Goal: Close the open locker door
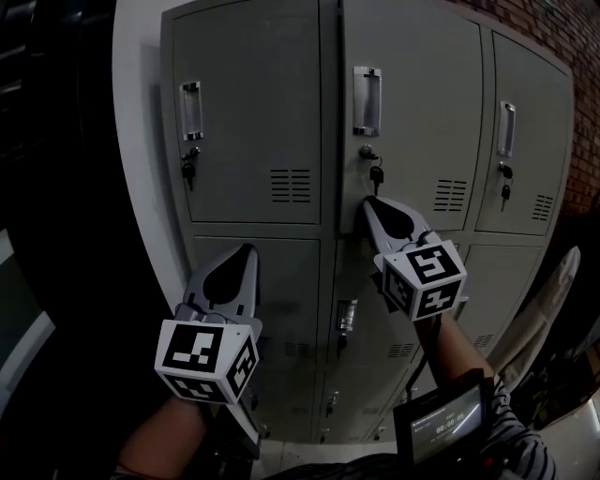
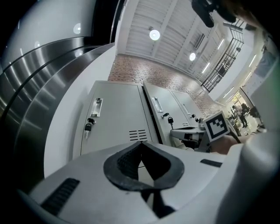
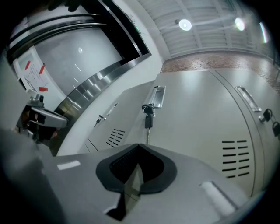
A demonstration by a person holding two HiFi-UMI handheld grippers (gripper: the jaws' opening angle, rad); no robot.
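Note:
The grey upper middle locker door [image 1: 422, 141] stands slightly proud of the left door [image 1: 248, 122] along its left edge, with a key [image 1: 376, 175] hanging in its lock under the handle [image 1: 367, 100]. My right gripper [image 1: 368, 202] is shut and empty, its tip at the lower left corner of that door. In the right gripper view the closed tip [image 3: 139, 145] points at the door [image 3: 201, 118] just below the key [image 3: 148, 120]. My left gripper [image 1: 249, 249] is shut and empty too, hanging before the lower left locker; its tip [image 2: 141, 143] meets in its own view.
More grey lockers fill the bank: one upper right [image 1: 525, 141] with its own key, and a lower row [image 1: 281, 319]. A brick wall [image 1: 562, 28] rises at the right, a white curved wall [image 1: 141, 178] at the left. A small screen device [image 1: 442, 422] sits by my right forearm.

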